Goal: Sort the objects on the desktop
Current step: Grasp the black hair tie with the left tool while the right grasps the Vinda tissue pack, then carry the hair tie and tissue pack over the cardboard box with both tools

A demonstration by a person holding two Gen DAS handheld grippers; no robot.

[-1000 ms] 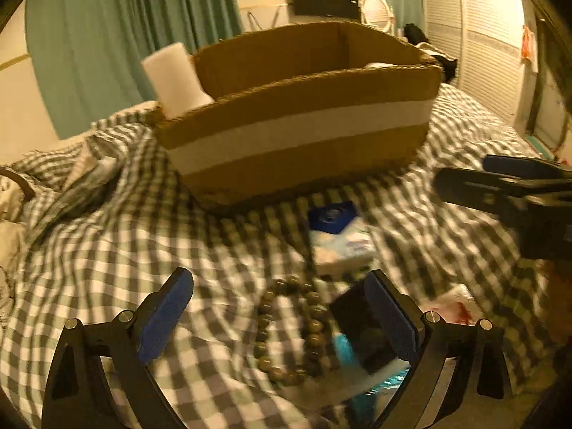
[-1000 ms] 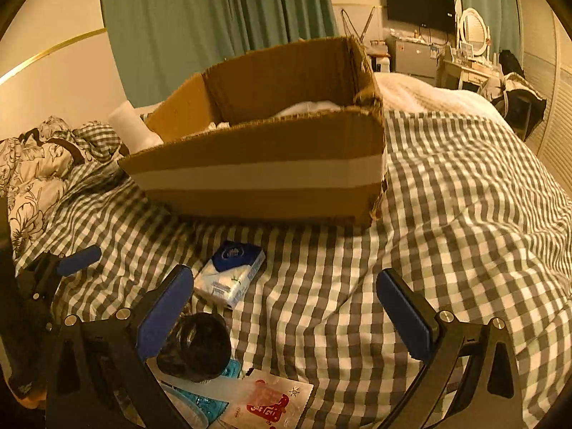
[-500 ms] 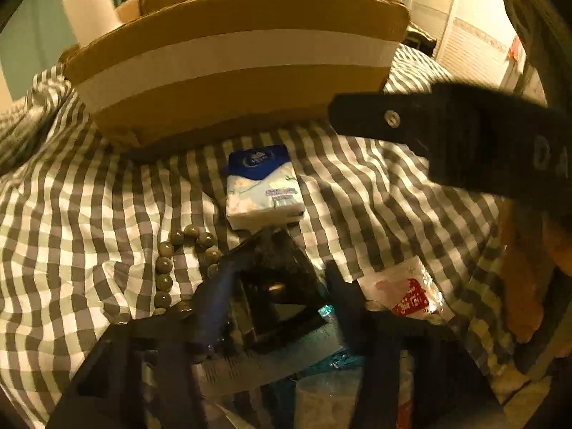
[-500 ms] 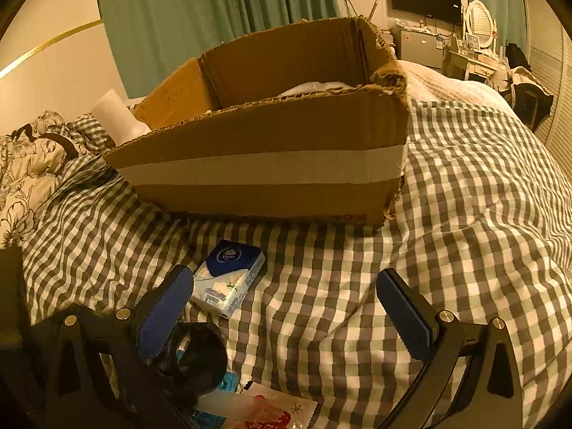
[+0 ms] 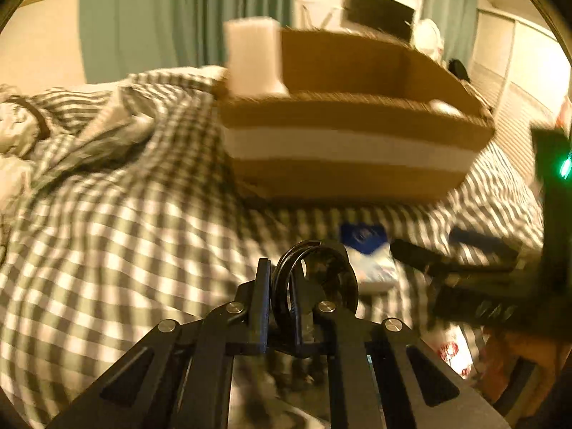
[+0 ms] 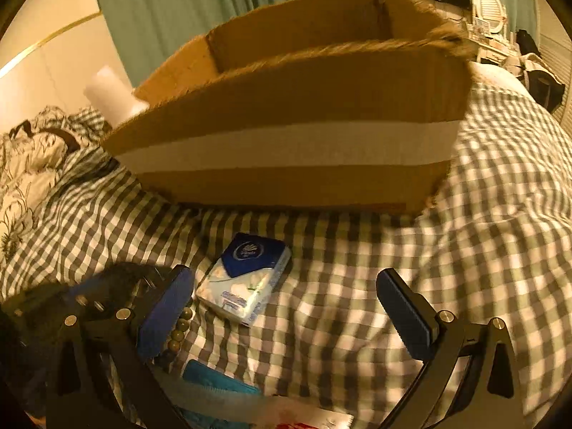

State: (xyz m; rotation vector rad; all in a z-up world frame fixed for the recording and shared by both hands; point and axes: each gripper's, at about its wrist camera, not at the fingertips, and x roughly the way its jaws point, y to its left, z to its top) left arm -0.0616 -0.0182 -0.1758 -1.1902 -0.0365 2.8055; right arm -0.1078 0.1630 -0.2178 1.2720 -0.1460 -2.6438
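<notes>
Jaws of left gripper (image 5: 282, 307) closing on dark round case (image 5: 314, 279); right gripper (image 6: 286, 307) gapes empty

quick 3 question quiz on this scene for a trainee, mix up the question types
1. True or false: the left gripper is clamped on a dark round object.
2. Which item lies on the checked bedspread nearest ahead of the right gripper? A) tissue pack B) mug C) remote
3. Fill in: the white roll stands at the ____ end of the cardboard box in the right wrist view.

Key
1. True; its jaws are closing on it.
2. A, the tissue pack, between the open fingers and the box.
3. Left.
</notes>
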